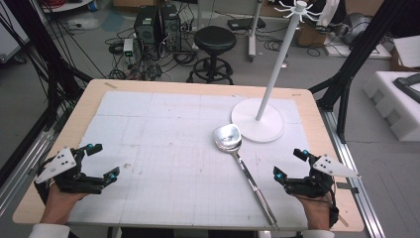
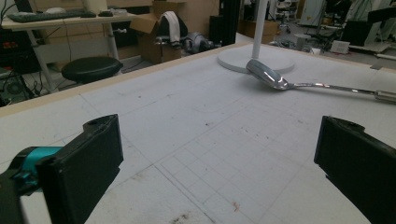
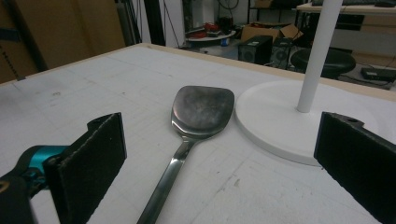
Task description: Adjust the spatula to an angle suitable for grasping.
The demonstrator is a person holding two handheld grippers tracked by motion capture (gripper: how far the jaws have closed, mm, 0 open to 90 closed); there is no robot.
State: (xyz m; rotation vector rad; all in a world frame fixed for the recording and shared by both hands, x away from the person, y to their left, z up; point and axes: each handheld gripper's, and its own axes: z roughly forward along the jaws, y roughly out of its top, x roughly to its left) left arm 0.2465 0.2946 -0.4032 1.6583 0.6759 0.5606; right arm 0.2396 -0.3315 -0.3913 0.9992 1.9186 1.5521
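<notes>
While both claws are held spread and empty, left gripper point(image 1: 103, 161) lower left, right gripper point(image 1: 292, 163) lower right, the spatula point(image 1: 241, 161) (blade touching the rack base point(image 1: 258, 127)) is seen centre-right.

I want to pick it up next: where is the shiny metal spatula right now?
In the high view the shiny metal spatula lies right of the table's centre, its blade beside the round white stand base, its handle running toward the right tongs.

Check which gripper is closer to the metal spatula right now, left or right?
Right. The right gripper sits open just beside the handle end of the metal spatula, toward the table's right edge. The left gripper rests open far across the mat, near the left edge.
</notes>
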